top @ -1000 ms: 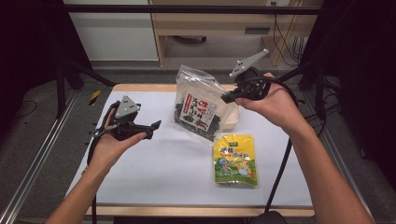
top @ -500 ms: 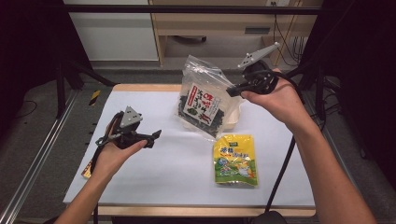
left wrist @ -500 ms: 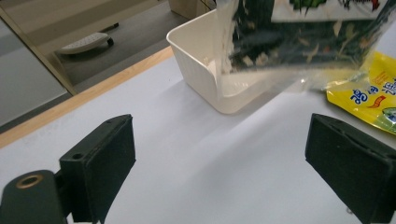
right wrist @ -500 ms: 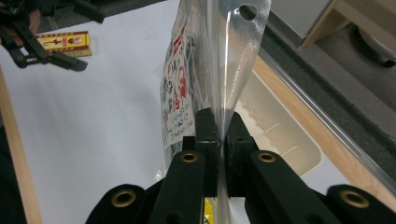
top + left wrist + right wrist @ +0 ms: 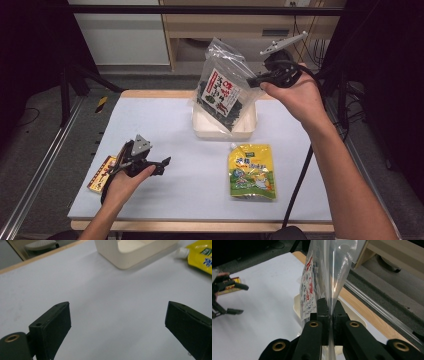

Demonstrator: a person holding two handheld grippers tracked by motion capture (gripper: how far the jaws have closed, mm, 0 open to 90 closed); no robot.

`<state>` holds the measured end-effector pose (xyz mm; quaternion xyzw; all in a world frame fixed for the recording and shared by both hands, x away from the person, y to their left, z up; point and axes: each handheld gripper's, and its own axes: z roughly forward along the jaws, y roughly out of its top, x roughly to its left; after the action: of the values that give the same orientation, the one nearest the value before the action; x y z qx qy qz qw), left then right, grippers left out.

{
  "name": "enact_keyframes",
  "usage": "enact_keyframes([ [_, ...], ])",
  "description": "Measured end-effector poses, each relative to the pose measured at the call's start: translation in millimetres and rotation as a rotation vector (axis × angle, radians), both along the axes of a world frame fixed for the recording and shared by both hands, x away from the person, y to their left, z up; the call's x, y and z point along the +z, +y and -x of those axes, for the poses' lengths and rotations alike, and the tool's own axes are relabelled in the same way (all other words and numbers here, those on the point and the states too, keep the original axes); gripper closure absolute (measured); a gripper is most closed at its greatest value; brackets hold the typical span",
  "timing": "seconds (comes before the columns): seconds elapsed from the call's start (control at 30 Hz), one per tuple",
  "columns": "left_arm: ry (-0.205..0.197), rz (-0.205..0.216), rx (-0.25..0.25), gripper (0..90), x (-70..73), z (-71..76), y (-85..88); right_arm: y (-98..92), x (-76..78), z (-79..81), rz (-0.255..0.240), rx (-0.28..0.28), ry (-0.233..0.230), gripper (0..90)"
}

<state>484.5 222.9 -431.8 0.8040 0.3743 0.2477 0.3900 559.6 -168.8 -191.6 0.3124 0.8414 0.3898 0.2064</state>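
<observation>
my right gripper [image 5: 256, 80] pinches the seaweed bag [image 5: 222, 92] by its edge, upper centre. it hangs upright over the white bin [image 5: 224, 131]. left gripper [image 5: 162, 165] gapes empty, lower left.

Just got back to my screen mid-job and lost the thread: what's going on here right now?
The right gripper is shut on the edge of a clear plastic bag of dark seaweed with a red-and-white label, holding it in the air above the shallow white rectangular tray. The left gripper hangs low over the white table with its jaws wide open and nothing between them. A yellow spouted pouch lies flat in front of the tray, untouched, and a small flat red-and-yellow packet lies at the table's left edge.
</observation>
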Motion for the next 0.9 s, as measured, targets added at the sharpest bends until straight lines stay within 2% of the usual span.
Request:
enact_keyframes([
  [0.13,0.004,0.007,0.021,6.5,-7.7,3.5,5.7,2.3,3.3,-7.8,-0.012,-0.054,0.003,87.7],
  [0.2,0.007,-0.007,0.025,6.5,-11.2,5.1,10.2,2.6,5.4,-11.6,-0.006,-0.070,0.003,87.7],
  [0.37,0.017,-0.002,0.055,6.6,-14.9,5.9,18.6,5.6,9.7,-21.7,0.007,-0.113,0.016,87.7],
  [0.53,0.015,-0.003,0.071,6.7,-15.0,6.0,21.1,12.6,10.9,-30.8,0.035,-0.123,0.028,87.7],
  [0.9,0.023,-0.013,0.078,6.8,-17.0,7.1,23.1,24.4,7.1,-46.4,0.010,-0.147,0.058,87.7],
])
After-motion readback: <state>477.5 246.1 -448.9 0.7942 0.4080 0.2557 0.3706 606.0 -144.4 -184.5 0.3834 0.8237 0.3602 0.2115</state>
